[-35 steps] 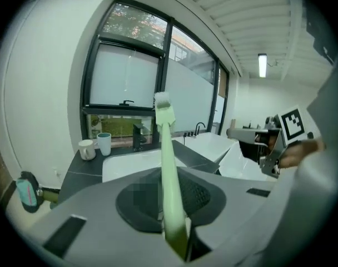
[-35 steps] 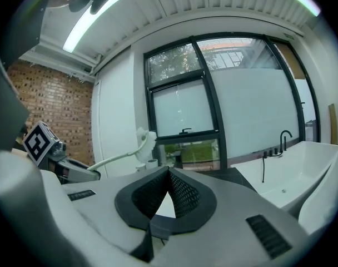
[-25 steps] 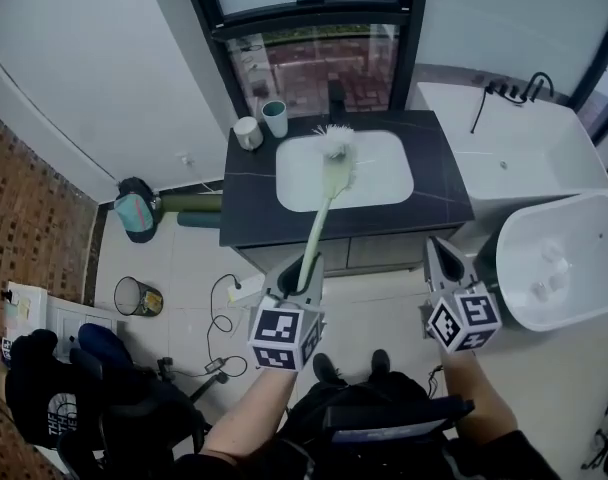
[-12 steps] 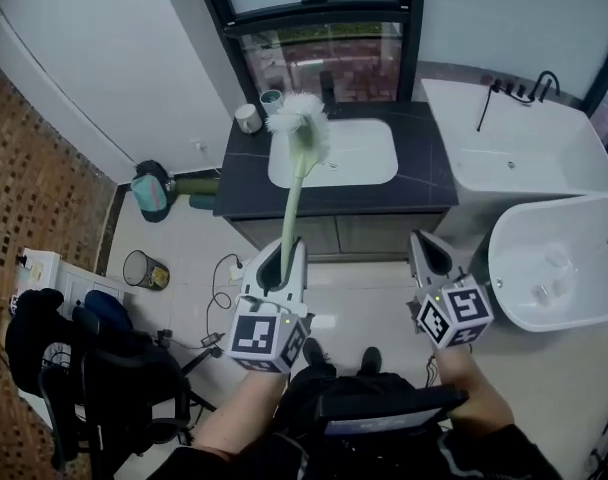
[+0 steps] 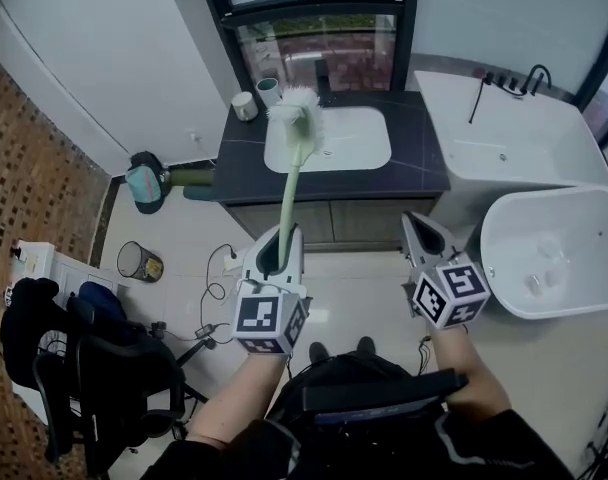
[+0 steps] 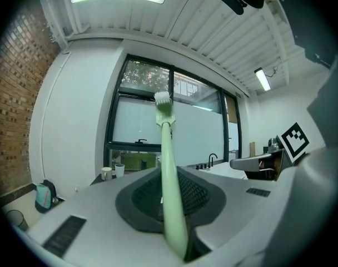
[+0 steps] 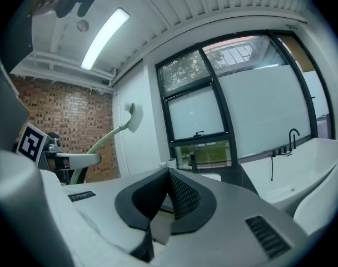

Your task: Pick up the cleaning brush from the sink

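A cleaning brush with a long pale green handle (image 5: 288,193) and a white bristle head (image 5: 296,108) sticks up from my left gripper (image 5: 281,236), which is shut on the handle's lower end. In the head view the bristle head shows in front of the left edge of the white sink (image 5: 354,143), clear of the basin. In the left gripper view the handle (image 6: 170,177) runs straight up between the pads (image 6: 144,196). My right gripper (image 5: 414,223) is level with the left one, off to its right. Its jaws (image 7: 168,172) are shut, nothing between them. The curved brush (image 7: 110,133) shows at that view's left.
Two cups (image 5: 244,105) (image 5: 269,90) stand at the dark counter's (image 5: 414,163) back left corner. A white bathtub (image 5: 514,133) and a round white basin (image 5: 554,253) lie to the right. A waste bin (image 5: 139,263), a teal bag (image 5: 146,185), floor cables (image 5: 216,290) and a dark chair (image 5: 94,368) are at the left.
Both grippers have drawn back from the counter and risen a little. The brush head has moved from the middle of the sink to its left edge.
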`<state>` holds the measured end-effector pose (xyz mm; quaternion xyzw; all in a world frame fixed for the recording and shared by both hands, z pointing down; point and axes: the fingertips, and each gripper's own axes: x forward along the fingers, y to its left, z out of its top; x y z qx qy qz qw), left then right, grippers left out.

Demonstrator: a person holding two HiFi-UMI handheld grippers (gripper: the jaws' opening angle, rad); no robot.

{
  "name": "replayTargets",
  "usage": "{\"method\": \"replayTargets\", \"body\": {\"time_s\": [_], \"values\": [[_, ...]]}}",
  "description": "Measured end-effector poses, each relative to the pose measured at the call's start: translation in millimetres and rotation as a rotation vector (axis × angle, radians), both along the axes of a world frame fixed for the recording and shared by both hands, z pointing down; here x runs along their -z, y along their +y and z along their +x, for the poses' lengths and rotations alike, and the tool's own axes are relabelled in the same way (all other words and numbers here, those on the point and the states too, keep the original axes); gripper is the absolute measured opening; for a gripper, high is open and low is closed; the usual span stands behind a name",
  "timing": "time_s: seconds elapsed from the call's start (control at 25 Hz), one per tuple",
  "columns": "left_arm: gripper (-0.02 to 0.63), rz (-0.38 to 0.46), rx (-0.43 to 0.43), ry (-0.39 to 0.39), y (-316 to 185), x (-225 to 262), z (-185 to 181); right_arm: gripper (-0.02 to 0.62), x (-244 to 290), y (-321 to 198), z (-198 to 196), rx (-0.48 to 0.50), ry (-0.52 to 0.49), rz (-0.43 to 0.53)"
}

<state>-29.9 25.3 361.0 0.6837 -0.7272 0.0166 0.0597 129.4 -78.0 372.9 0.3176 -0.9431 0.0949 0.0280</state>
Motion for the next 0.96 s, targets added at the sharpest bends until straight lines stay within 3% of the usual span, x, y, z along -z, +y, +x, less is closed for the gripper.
{"method": "replayTargets", "body": {"time_s": [0.2, 0.56, 0.76, 0.96], "values": [[0.055, 0.035, 0.012, -0.007, -5.5, 8.1, -8.4, -0.017, 1.1, -4.0, -7.3, 0.000, -0.001, -0.004], [0.055, 0.024, 0.014, 0.001, -0.2, 9.6, -4.3, -0.017, 12.3, 0.8, -5.5, -0.004, 0.001, 0.019], [0.055, 0.018, -0.005, -0.034, -2.4, 5.0, -0.1, -0.017, 6.0, 0.9, -3.4, -0.011, 0.007, 0.019], [0.055, 0.035, 0.004, -0.011, 0.5, 9.0, 0.0, -0.017, 10.0, 4.0, -1.3, -0.015, 0.003, 0.025]]}}
